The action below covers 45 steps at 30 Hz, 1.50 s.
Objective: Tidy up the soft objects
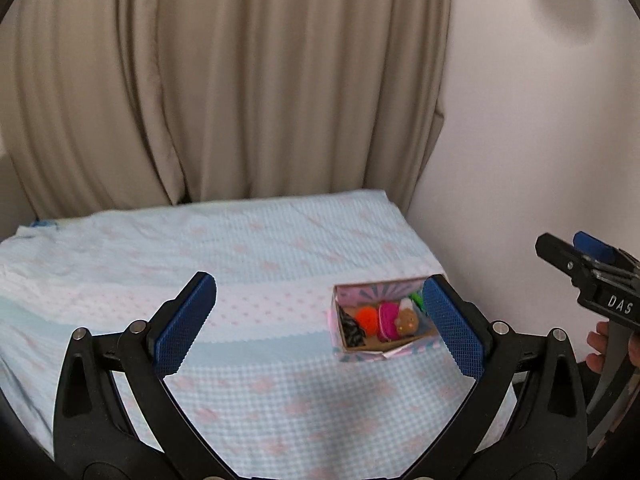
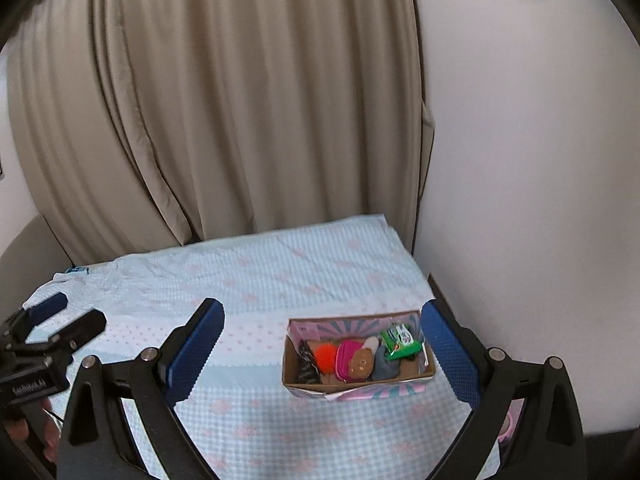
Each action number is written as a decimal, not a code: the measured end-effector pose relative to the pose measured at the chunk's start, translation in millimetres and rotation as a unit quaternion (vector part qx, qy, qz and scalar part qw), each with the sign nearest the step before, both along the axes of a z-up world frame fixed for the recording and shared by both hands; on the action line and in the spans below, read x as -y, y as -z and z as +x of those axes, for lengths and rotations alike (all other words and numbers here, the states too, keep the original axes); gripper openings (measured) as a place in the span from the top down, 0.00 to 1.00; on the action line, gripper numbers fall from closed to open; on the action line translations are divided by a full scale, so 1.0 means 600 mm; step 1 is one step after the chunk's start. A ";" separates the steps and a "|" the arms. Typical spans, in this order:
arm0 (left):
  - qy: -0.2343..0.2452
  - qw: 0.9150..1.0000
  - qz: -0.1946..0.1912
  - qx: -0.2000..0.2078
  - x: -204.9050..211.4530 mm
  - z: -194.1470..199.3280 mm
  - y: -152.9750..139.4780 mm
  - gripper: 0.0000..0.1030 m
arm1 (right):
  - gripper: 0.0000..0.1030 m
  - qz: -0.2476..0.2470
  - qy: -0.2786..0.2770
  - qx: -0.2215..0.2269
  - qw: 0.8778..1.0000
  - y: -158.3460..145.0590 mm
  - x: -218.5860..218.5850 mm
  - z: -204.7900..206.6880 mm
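A small open cardboard box (image 2: 360, 393) stands on the right part of the cloth-covered table. Inside lie a black item (image 2: 306, 360), an orange pom-pom (image 2: 325, 356), a pink pouch (image 2: 347, 354), a brown round plush (image 2: 362, 363), a grey piece (image 2: 386, 368) and a green packet (image 2: 400, 340). My right gripper (image 2: 324, 352) hovers open in front of the box, holding nothing. My left gripper (image 1: 320, 320) is also open and empty; the box (image 1: 376, 349) sits just inside its right finger (image 1: 452, 324), which hides the box's right end.
A light blue and pink checked cloth (image 1: 248, 248) covers the table. Beige curtains (image 1: 224, 80) hang behind it and a white wall (image 2: 520, 160) stands close on the right. A hand (image 1: 598, 346) holds the right gripper (image 1: 560, 246) at the far right edge.
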State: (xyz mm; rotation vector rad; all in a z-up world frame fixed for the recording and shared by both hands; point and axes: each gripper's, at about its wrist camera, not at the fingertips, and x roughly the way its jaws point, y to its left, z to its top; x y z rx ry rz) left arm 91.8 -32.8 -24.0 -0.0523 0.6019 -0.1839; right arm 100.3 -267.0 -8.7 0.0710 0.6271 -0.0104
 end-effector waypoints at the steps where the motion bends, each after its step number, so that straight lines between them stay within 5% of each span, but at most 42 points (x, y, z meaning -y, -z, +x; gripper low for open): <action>1: 0.000 1.000 -0.002 0.009 -0.008 -0.013 -0.008 0.00 | 0.05 -0.005 0.002 0.009 1.000 -0.008 -0.010 -0.014; 14: 0.026 0.997 0.001 0.077 -0.043 -0.109 -0.045 0.00 | 0.05 -0.038 0.048 0.083 0.995 -0.035 -0.072 -0.146; 45: 0.048 0.994 -0.004 0.096 -0.033 -0.123 -0.055 0.00 | 0.05 -0.046 0.074 0.098 0.991 -0.040 -0.088 -0.168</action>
